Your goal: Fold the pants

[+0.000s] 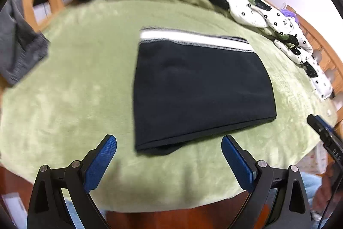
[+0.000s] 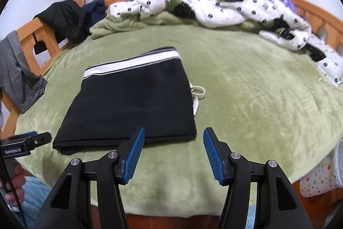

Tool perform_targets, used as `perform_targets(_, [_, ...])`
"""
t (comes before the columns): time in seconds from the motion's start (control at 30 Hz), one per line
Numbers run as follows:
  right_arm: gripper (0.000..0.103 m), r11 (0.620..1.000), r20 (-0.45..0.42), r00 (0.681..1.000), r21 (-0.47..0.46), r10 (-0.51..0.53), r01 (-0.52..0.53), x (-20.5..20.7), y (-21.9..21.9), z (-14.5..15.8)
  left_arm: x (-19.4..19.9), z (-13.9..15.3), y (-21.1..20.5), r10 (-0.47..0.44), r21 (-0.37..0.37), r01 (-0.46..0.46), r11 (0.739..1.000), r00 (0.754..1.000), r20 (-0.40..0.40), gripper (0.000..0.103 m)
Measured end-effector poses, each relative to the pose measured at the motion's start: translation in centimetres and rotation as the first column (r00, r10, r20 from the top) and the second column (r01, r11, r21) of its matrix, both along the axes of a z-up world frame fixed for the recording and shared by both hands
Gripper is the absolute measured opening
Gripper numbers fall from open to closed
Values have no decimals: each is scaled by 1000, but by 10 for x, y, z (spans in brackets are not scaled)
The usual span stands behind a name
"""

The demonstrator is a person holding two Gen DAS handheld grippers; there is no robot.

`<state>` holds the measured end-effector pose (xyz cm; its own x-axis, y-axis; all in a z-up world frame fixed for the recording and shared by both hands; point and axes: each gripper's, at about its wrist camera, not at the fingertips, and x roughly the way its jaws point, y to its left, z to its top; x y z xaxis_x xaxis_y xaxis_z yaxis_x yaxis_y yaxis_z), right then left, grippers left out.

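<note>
Black pants [image 1: 199, 89] [image 2: 133, 104] with a white striped waistband lie folded into a flat rectangle on the green blanket [image 1: 85, 78] [image 2: 257, 89]; a white drawstring [image 2: 198, 92] pokes out at their right side. My left gripper [image 1: 169, 143] hovers open just short of the pants' near edge, nothing between its blue pads. My right gripper [image 2: 173, 134] is open too, above the near right corner of the pants, holding nothing. The left gripper's tip [image 2: 40, 138] shows at the left of the right wrist view, and the right gripper's finger [image 1: 319, 123] shows at the right of the left wrist view.
A rumpled white patterned quilt [image 1: 246, 3] [image 2: 225, 8] lies along the far and right side of the bed. Dark clothes [image 2: 64, 16] and a grey garment [image 2: 19, 74] hang on the wooden bed rail [image 2: 27, 33] at left. The bed's near edge is right below the grippers.
</note>
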<state>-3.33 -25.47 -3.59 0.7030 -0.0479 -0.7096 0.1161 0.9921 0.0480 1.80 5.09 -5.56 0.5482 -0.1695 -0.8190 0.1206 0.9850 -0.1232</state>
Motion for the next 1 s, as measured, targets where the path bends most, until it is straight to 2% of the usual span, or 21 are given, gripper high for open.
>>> perform_targets(0.03, [69, 1000, 13, 1000, -12, 1, 0, -7, 3, 1, -10, 3, 0, 0, 15, -1, 1000, 1000, 27, 98])
perform_targets(0.1, [86, 1000, 37, 999, 5, 3, -3, -18, 5, 2, -20, 5, 0, 9, 27, -10, 1000, 999, 51, 98])
perform_targets(0.2, [93, 999, 32, 999, 50, 0, -1, -29, 5, -3, -28, 7, 2, 25, 51, -29, 998, 997, 73, 99])
perform_targets(0.47, [95, 1000, -7, 1000, 3, 5, -5, -41, 17, -16, -53, 18, 9, 46, 44, -53, 998, 987, 154, 99])
perform_targets(0.73, [95, 1000, -28, 999, -18, 20, -21, -44, 23, -22, -62, 12, 3, 26, 31, -31, 999, 990, 140, 99])
perform_targets(1.0, [95, 1000, -29, 999, -2, 14, -14, -44, 22, -22, -68, 14, -2, 28, 31, -33, 999, 988, 149, 99])
